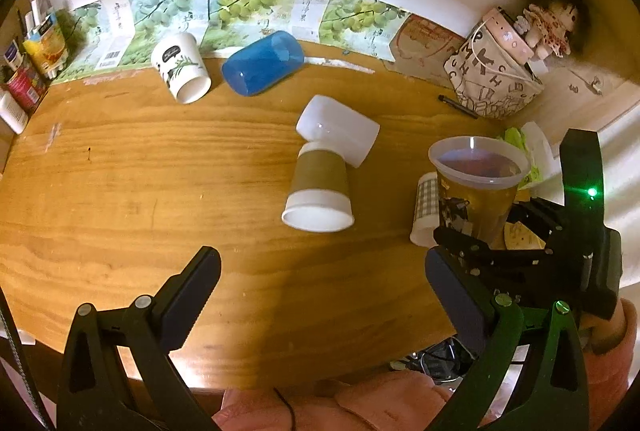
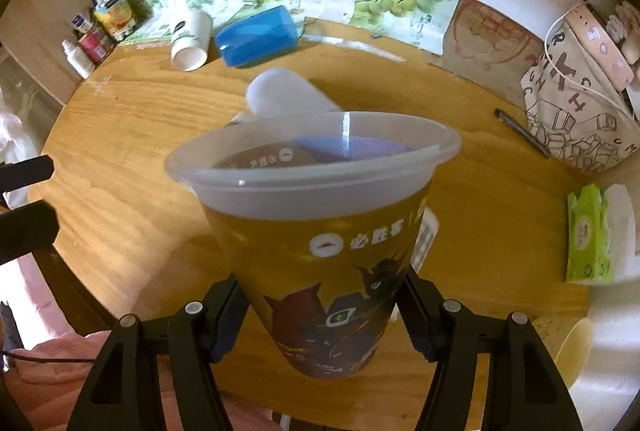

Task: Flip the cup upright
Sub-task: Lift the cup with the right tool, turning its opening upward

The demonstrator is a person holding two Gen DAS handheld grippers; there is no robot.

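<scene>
My right gripper [image 2: 322, 315] is shut on a clear plastic cup with printed cartoon figures [image 2: 320, 231], mouth up, held near the table's right side; the cup also shows in the left wrist view [image 1: 476, 187]. My left gripper [image 1: 320, 295] is open and empty above the table's front edge. Lying on their sides on the table are a paper cup with a brown sleeve [image 1: 320, 191], a white plastic cup [image 1: 340, 131], a blue cup [image 1: 262, 63] and a white printed cup [image 1: 182, 71].
A checked cup [image 1: 424, 211] lies behind the held cup. A printed fabric bag [image 1: 492, 79] and a pen [image 1: 458, 106] are at the back right, a green tissue pack [image 2: 590, 235] at right, bottles and cans [image 1: 24, 79] at far left.
</scene>
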